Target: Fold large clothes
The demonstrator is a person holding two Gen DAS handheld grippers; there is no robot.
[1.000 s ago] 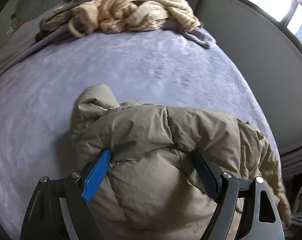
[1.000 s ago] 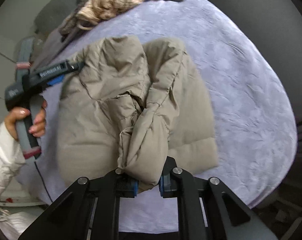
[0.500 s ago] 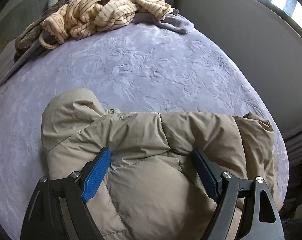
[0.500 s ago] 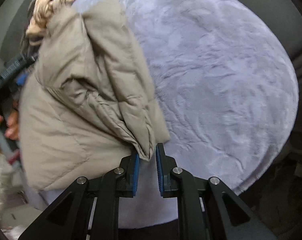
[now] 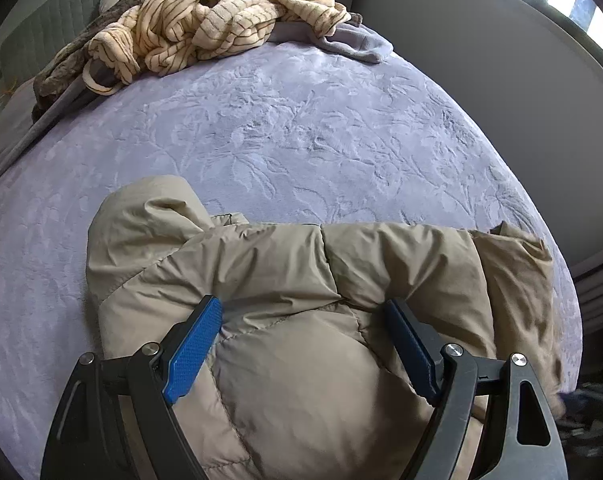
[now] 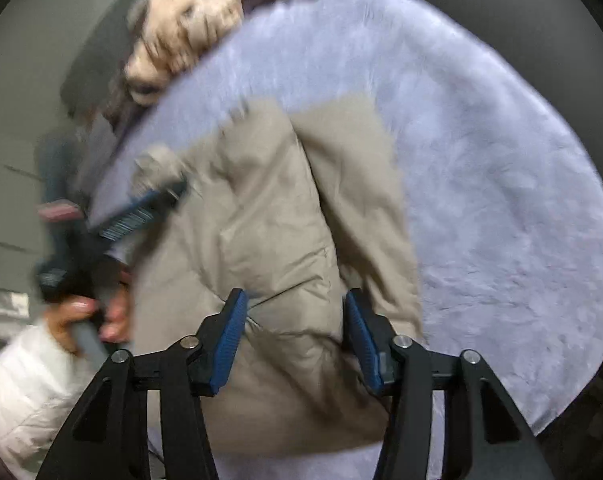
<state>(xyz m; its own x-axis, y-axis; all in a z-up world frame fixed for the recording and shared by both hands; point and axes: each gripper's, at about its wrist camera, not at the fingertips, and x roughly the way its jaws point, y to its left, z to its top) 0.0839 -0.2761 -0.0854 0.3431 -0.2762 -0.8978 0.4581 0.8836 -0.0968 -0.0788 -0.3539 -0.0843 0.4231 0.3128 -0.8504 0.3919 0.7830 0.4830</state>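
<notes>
Jacket (image 5: pixel 301 320): laid on the purple bed (image 5: pixel 301 128), sleeve folded across the body.
Right tongs (image 6: pixel 295 336): just opened — the sleeve is released, nothing pinched.
Left tongs (image 5: pixel 301 344): spread wide over the padding, nothing clamped.
Meaning: one fold is judged finished — the next remains.

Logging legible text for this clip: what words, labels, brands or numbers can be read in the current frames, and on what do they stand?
White lettering on the left gripper body, in the right wrist view: too blurred to read.
Beige puffer jacket, purple bedspread, striped blanket: no text visible.
</notes>
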